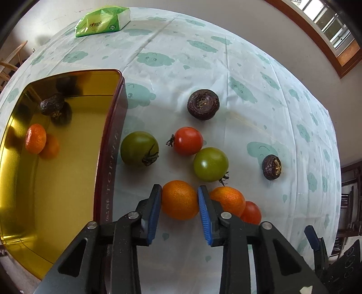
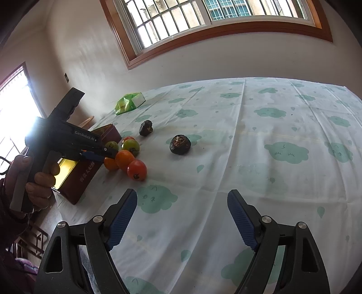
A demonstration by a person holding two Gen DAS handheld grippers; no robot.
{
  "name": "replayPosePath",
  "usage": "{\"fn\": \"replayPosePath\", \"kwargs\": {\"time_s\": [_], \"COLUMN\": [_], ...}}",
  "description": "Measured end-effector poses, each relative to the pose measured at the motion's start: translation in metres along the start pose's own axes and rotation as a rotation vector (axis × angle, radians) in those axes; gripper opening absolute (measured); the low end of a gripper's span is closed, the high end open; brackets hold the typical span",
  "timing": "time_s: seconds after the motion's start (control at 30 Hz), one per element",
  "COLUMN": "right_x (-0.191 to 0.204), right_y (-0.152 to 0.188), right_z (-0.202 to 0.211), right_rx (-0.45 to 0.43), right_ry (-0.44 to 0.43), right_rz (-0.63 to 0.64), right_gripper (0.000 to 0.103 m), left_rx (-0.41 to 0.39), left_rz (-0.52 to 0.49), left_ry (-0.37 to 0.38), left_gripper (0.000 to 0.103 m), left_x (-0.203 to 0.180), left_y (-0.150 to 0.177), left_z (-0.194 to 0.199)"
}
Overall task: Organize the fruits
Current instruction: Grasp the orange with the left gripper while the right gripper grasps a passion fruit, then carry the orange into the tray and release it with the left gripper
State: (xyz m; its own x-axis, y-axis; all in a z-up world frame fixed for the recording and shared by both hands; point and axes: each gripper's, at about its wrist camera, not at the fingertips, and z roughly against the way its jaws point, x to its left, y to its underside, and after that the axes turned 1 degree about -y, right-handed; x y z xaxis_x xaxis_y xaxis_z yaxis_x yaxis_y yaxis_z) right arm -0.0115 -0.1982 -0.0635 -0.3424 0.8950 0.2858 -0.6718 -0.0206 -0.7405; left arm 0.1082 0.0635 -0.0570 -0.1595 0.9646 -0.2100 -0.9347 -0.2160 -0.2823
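Blue ribbed pads of the left gripper (image 1: 179,200) are clamped on a mandarin (image 1: 179,200) at its widest girth, at 6 o'clock of the fruit cluster, just right of the gold tin (image 1: 67,158). Light weight, soft pitted peel and easy bruising are judged; a gentle squeeze is advised. Glossy, slippery-looking tomatoes (image 1: 187,140) are seen at 12 o'clock, wrinkled dark fruit (image 1: 203,104) beyond. The right gripper (image 2: 182,217) is held apart, empty, over the cloud-print cloth (image 2: 271,135).

In tin (image 1: 67,158): one mandarin (image 1: 35,138), one water chestnut (image 1: 52,104).
Right of tin: tomatoes (image 1: 139,148), mandarins (image 1: 179,200), on tablecloth (image 1: 248,67).
Far edge: tissue pack (image 1: 103,20).
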Motion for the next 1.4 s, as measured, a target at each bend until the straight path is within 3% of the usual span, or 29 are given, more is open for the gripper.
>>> {"fn": "replayPosePath", "kwargs": {"time_s": [0.23,0.57,0.63,0.77,0.8,0.87,1.07,1.4], "right_x": [-0.001,0.003,0.006,0.016,0.019,0.019,-0.009,-0.028], "right_y": [-0.026,-0.079,-0.082,-0.081,-0.080,-0.081,-0.073,-0.070], "right_z": [-0.021,-0.102,-0.114,-0.134,-0.135,-0.134,-0.105,-0.087], "right_rx": [0.052,0.154,0.176,0.223,0.231,0.230,0.153,0.114], "right_ry": [0.037,-0.030,-0.015,0.002,0.025,0.060,0.189,0.277], "right_rz": [0.046,0.139,0.166,0.228,0.252,0.253,0.126,0.040], "right_gripper": [0.083,0.082,0.078,0.056,0.046,0.036,0.036,0.036], "left_rx": [-0.027,-0.106,-0.119,-0.144,-0.150,-0.160,-0.188,-0.254], "left_rz": [-0.046,-0.087,-0.090,-0.090,-0.087,-0.080,-0.062,-0.083], "left_ry": [0.002,0.046,0.052,0.057,0.059,0.060,0.038,-0.060], "left_gripper": [0.028,0.028,0.028,0.028,0.028,0.028,0.028,0.028], "left_x": [-0.001,0.002,0.005,0.009,0.011,0.016,0.040,0.076], "left_y": [0.008,0.019,0.020,0.021,0.021,0.021,0.023,0.034], "left_z": [0.010,0.055,0.062,0.075,0.078,0.083,0.096,0.101]}}
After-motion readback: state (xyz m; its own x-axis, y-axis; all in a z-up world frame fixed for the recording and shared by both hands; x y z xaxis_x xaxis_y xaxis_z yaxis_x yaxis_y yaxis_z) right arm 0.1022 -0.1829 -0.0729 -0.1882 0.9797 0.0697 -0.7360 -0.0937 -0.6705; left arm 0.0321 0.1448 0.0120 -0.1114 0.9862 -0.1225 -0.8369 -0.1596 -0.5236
